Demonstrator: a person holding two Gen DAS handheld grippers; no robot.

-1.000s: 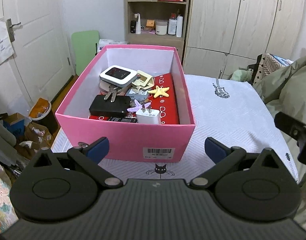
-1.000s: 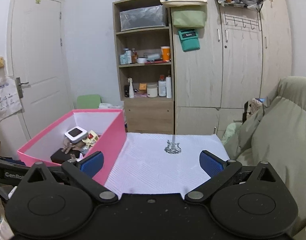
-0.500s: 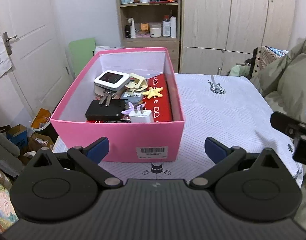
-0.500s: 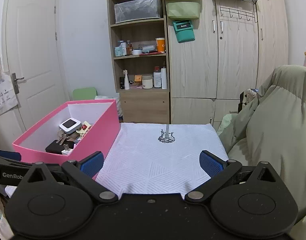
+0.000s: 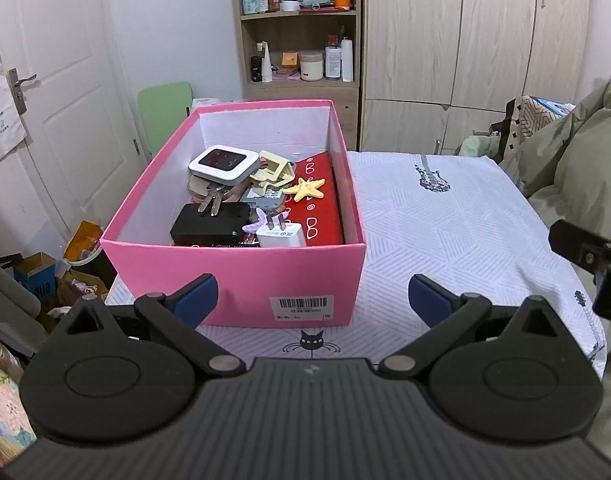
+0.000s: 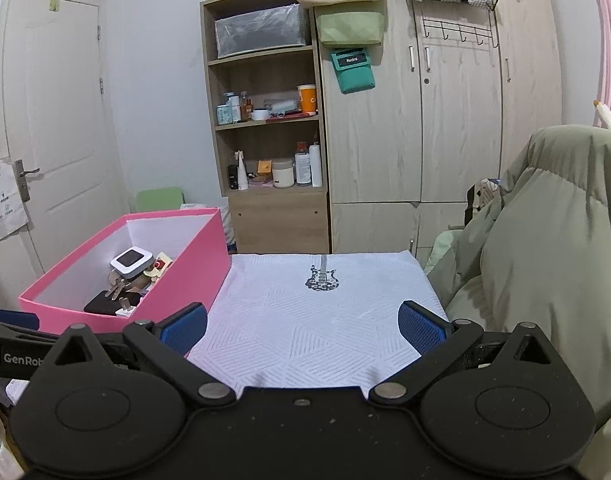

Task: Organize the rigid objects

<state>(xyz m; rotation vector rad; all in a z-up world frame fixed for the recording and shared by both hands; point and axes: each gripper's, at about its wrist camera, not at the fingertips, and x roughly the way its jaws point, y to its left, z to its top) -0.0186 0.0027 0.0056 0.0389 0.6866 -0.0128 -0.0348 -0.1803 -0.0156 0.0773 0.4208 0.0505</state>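
Pink box (image 5: 241, 276) stood at the left end of the worktop (image 5: 445, 232), which was covered by a white quilted cloth. Inside the box lay the small hard items, piled together: white pocket router (image 5: 224, 162) on top at the back, black adapter (image 5: 209, 225), white plug (image 5: 281, 235) with prongs up, yellow starfish (image 5: 305, 188), keys (image 5: 211, 199), all over a red flat case (image 5: 321, 200). No loose item showed on the cloth to the right of the box.

Left gripper (image 5: 311, 300) hovered just in front of the box's near wall, jaws spread wide, nothing between them. Right gripper (image 6: 303, 326) hung over the bare cloth beside the box, jaws likewise wide and empty.

Judgement: the scene fitted either items all gathered into the box, or a box about to be emptied and sorted; the frames did not settle which.

Handling note, either way: the pile was loose and overlapping, so any grip should take one piece from the top, across a flat pair of sides, with the box wall kept clear of the jaws. The plug's prongs and the keys looked likely to snag neighbours.
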